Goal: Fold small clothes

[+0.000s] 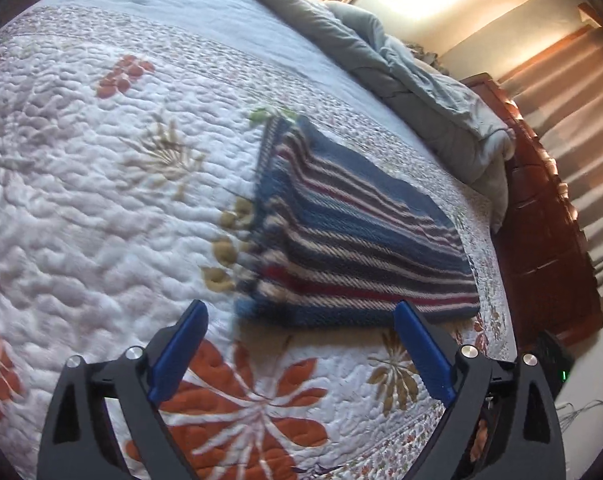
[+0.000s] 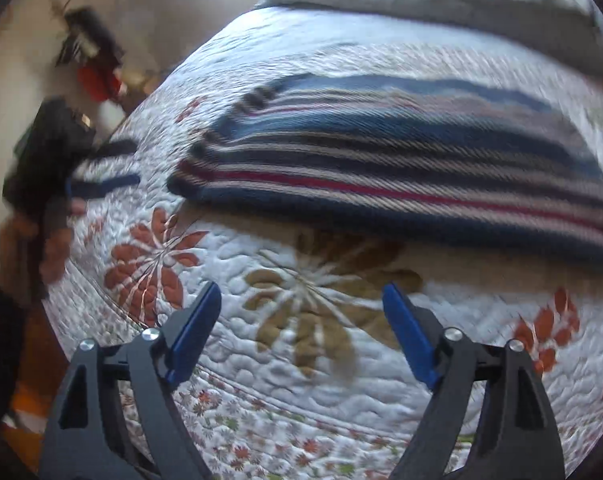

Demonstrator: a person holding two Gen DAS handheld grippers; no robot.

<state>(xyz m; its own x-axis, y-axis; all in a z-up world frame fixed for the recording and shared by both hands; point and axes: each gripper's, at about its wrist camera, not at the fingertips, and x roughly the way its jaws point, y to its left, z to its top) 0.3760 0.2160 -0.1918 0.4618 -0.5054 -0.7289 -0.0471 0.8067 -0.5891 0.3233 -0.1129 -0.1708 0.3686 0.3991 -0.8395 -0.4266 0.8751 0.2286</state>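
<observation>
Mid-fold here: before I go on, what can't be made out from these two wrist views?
- Striped cloth: layer count and underside hidden by its own top layer, both views; left edge motion-blurred in the left wrist view.
- Striped cloth, right end: cut off by the fisheye edge, right wrist view.
- Left tool seen from the right wrist: blurred, its hand indistinct.
- Dark objects off the quilt: too blurred to identify.

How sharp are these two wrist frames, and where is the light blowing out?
Left wrist view: striped cloth smeared along its left edge, quilt fairly crisp, window glare blown out at top right, fisheye bending the bed edge. Right wrist view: heavier motion blur across cloth and the left gripper at the left; right gripper itself sharp.
</observation>
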